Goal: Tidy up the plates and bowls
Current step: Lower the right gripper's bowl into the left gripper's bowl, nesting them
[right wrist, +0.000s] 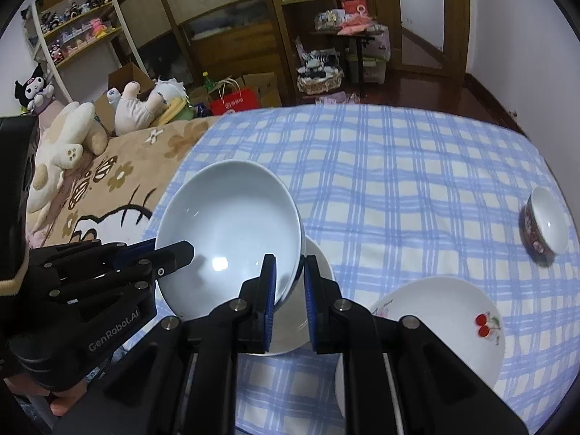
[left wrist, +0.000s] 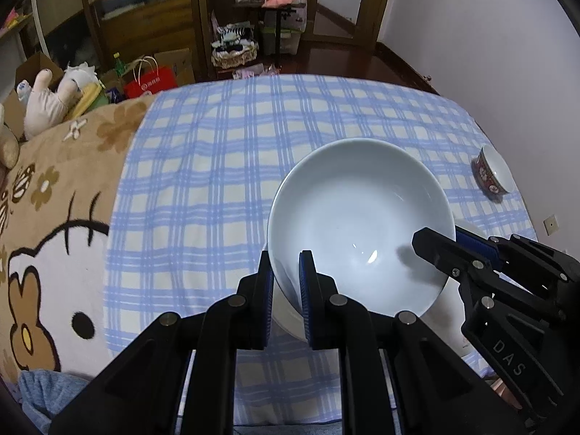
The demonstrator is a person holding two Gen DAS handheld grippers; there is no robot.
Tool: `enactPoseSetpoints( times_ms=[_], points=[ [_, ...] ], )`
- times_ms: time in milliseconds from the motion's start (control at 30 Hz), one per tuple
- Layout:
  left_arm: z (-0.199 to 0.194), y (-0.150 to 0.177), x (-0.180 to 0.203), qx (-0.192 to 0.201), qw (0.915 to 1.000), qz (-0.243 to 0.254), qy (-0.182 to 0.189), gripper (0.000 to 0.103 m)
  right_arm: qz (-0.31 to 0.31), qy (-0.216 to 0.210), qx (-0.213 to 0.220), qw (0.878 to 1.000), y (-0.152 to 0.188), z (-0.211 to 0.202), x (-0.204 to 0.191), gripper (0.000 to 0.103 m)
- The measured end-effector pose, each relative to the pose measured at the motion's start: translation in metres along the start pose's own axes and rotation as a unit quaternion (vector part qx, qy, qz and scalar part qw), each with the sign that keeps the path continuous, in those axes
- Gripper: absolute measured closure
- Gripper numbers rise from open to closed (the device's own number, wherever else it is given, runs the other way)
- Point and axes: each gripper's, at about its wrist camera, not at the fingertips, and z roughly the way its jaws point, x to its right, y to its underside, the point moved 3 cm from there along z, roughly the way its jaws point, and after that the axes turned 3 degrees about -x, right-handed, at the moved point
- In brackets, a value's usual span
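Dark wooden cabinets (right wrist: 232,36), glossy dark wood floor (left wrist: 380,61), white walls (left wrist: 471,29), open toy shelves (right wrist: 76,25).

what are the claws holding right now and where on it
Both hold the pale blue bowl by its rim: the left claw pinches the near-left edge, the right claw the opposite edge, above a white dish.

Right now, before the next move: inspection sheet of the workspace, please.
Surface: blue checked cloth, beside a brown cartoon blanket.
Job's things: pale blue bowl tilted over a white dish; cherry plate; small red-patterned bowl on its side.
Clutter: nothing seen on the cloth.
Grippers: left gripper straddles the bowl's rim; right gripper at the opposite rim; grip unclear.
Cables: nothing seen.
Surroundings: plush toys, shelves, red bag.
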Motion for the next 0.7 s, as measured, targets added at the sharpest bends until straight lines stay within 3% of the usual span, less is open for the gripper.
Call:
enactPoseSetpoints(
  times_ms=[167,700],
  points=[
    [0.018,0.005,0.002,-0.015,0.9999,0.006,-0.001,0.089,-0.003,0.013,-0.005,1.000,0.004,0.016,0.002,0.087],
    [0.058,0.015,-0.002,-0.062,0.9981,0.003,0.003,0.089,0.024,-0.008,-0.030,0.999,0.030,0.054,0.018,0.087]
  ],
)
